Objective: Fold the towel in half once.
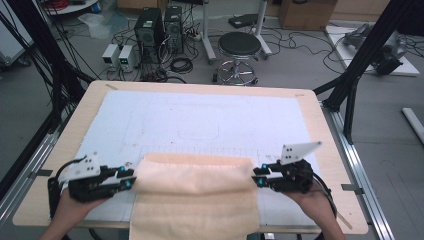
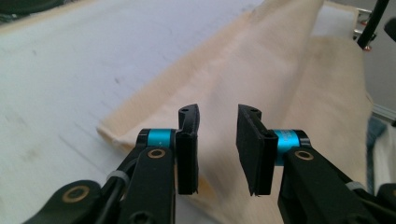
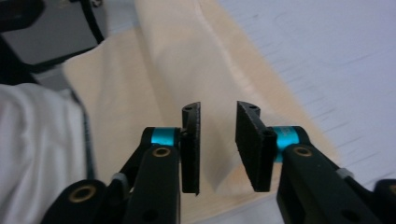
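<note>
Cloth first: the pale peach rectangular fabric cloth (image 1: 195, 192) lies flat on the white paper sheet (image 1: 200, 120) that covers the light wooden table (image 1: 325, 145), with its far part already folded back toward me into a doubled band, while its near end hangs over the table edge between my forearms. I judge one fold made and let go, with at least another fold or a smoothing left before the cloth is a tidy stack. My left gripper (image 1: 131, 178) sits just beside the left end of that fold, its jaws spread a little with nothing pinched; in the left gripper view the fold's corner (image 2: 140, 122) lies ahead of and below the parted pads (image 2: 187, 140), not pressed by them. My right gripper (image 1: 258, 177) mirrors it at the right end, jaws likewise apart and empty, the fabric running away beyond the gap in the right gripper view. Farther out, past the table, stand a round black stool (image 1: 239, 47) and black computer towers (image 1: 150, 27) on the grey floor. Writing I cannot read anywhere: faint pencil-like outlines mark the paper, but no words, brands or labels are legible.
</note>
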`<state>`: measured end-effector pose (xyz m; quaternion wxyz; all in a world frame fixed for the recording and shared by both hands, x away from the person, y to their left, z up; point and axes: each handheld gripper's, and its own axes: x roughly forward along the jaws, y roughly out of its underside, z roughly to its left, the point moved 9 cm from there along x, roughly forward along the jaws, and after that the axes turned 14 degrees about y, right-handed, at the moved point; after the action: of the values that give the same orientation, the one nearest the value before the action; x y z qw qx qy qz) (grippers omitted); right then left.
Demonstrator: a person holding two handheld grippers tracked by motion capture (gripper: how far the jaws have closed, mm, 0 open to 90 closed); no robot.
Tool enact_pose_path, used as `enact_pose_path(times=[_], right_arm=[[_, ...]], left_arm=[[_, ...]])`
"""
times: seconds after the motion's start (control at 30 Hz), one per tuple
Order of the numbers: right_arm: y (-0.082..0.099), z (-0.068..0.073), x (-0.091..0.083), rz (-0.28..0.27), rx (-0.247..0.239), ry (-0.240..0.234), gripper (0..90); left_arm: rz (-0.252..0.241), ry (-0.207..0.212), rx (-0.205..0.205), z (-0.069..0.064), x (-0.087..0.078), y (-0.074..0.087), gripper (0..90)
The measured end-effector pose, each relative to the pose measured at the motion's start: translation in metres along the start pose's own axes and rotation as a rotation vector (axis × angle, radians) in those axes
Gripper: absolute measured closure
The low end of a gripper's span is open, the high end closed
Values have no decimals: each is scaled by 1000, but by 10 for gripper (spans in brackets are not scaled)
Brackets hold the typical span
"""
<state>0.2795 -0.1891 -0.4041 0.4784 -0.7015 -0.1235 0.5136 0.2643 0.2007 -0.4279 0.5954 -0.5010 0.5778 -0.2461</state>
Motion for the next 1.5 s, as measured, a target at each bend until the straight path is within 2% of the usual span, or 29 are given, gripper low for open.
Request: enact_pose_path(times=[0.1, 0.17, 0.3, 0.47, 0.6, 0.63, 0.7, 0.8, 0.9, 1.07, 1.33, 1.5], right_arm=[[16, -4, 5, 29, 20, 42, 615], [19, -10, 14, 45, 35, 67, 588], [22, -19, 40, 74, 7, 91, 561], [27, -25, 67, 121, -27, 105, 563], [39, -26, 81, 179, -47, 109, 594], [43, -25, 85, 192, -53, 115, 615], [49, -22, 90, 198, -49, 112, 651], [49, -21, 89, 189, -48, 108, 736], [48, -21, 89, 191, -42, 97, 800], [45, -21, 86, 192, -39, 87, 841], [28, -18, 71, 135, -55, 93, 844], [16, -5, 55, 77, -71, 82, 844]], left_arm=[[7, -1, -55, 7, 5, 9, 617], [32, 1, -59, 13, 16, 11, 603], [113, -15, -50, 29, 40, 16, 572], [134, -19, -78, 48, 58, 15, 573], [195, -20, -76, 56, 71, 21, 585], [206, -18, -84, 56, 74, 24, 590], [197, -25, -77, 56, 77, 27, 606], [203, -45, -60, 54, 77, 28, 677], [212, -45, -53, 51, 79, 27, 765], [207, -43, -61, 50, 78, 23, 846], [117, -49, -27, 39, 59, 1, 843], [59, -45, 14, 17, 43, -11, 845]])
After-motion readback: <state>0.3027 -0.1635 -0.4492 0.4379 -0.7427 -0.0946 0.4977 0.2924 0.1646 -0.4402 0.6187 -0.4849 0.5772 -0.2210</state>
